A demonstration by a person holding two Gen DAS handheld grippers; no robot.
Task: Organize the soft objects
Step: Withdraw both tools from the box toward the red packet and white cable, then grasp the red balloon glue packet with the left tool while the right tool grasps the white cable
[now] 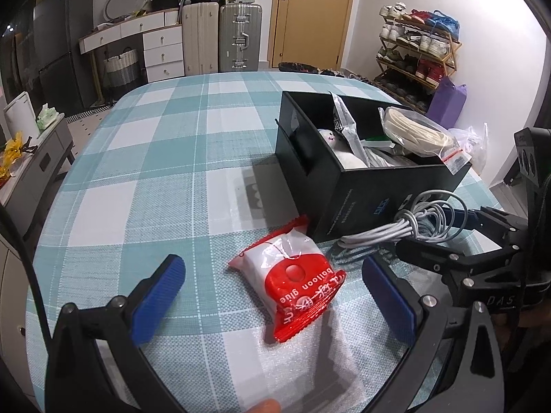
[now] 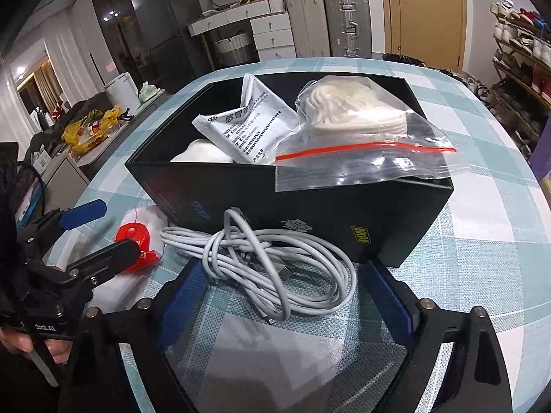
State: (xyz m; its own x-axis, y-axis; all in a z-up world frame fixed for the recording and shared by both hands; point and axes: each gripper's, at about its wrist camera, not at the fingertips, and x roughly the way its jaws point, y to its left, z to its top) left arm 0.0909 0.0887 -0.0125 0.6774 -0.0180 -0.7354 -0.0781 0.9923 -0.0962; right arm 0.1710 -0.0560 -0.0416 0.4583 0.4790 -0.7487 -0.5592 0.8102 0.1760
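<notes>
Balloon glue packet whole at left; coiled cable at right.

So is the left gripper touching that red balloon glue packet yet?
Apart. The left wrist view shows the left gripper open, with tablecloth visible between each blue pad and the red balloon glue packet.

A lived-in home, likely an entry or storage room; beyond the far edge of the teal-and-white checked cloth surface stand a tan wooden door, a wooden rack of sneakers, two upright hard-shell suitcases, a white drawer unit and a woven basket.
</notes>
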